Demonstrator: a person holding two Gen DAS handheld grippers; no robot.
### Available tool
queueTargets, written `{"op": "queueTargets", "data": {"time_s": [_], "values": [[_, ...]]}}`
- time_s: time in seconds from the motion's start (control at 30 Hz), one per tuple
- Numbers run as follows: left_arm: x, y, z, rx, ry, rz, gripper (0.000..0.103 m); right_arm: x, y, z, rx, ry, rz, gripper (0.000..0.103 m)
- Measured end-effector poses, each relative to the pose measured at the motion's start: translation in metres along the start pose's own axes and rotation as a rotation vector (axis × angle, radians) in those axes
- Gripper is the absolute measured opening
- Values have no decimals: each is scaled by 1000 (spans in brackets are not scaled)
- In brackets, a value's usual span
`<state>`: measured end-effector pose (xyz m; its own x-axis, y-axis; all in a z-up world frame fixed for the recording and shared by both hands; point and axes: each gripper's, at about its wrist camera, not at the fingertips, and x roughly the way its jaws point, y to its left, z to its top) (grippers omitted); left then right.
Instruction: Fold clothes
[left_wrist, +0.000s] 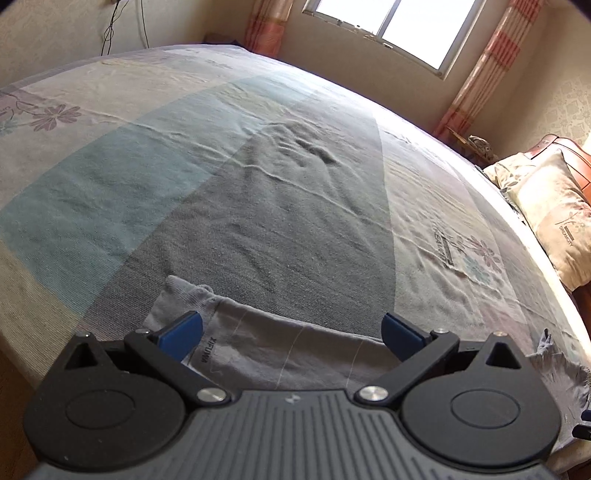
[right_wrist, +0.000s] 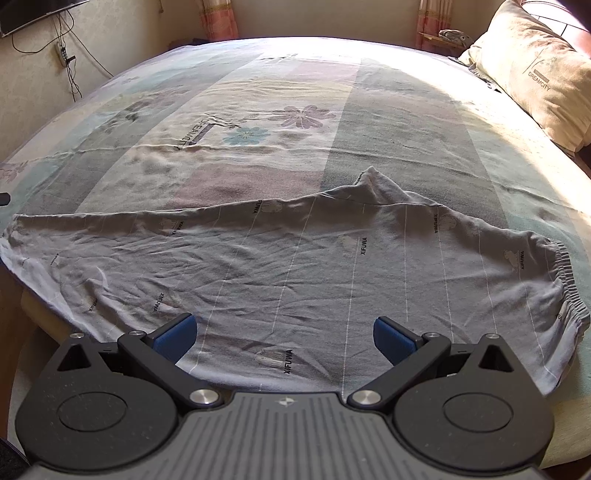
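Note:
A pair of grey pants (right_wrist: 295, 266) with thin white lines and small prints lies flat along the near edge of the bed, elastic waistband (right_wrist: 565, 273) at the right, leg end at the left. My right gripper (right_wrist: 284, 336) is open just above its near edge, holding nothing. In the left wrist view the leg end of the pants (left_wrist: 258, 339) lies under my left gripper (left_wrist: 291, 332), which is open and empty.
The bed (right_wrist: 258, 110) has a patchwork sheet with flower prints. A beige pillow (right_wrist: 535, 70) lies at the far right by a wooden headboard (left_wrist: 569, 151). A window (left_wrist: 399, 26) with curtains is behind. Cables hang on the left wall (right_wrist: 66, 59).

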<state>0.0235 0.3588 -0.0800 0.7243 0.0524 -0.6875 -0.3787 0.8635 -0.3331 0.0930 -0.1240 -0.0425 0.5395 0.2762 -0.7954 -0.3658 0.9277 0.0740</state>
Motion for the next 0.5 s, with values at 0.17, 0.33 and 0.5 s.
{"op": "queueTargets", "data": {"time_s": [0.17,0.33,0.5], "values": [[24,-7,-4,32,16,37,102,0,-3,0,-1,6,-12,103],[20,-14,7,42,22,-11,102,6,-5,1,15,17,-16,103],[11,-26,-2,97,25,-62,102,14,0,0,3,29,4,103]]}}
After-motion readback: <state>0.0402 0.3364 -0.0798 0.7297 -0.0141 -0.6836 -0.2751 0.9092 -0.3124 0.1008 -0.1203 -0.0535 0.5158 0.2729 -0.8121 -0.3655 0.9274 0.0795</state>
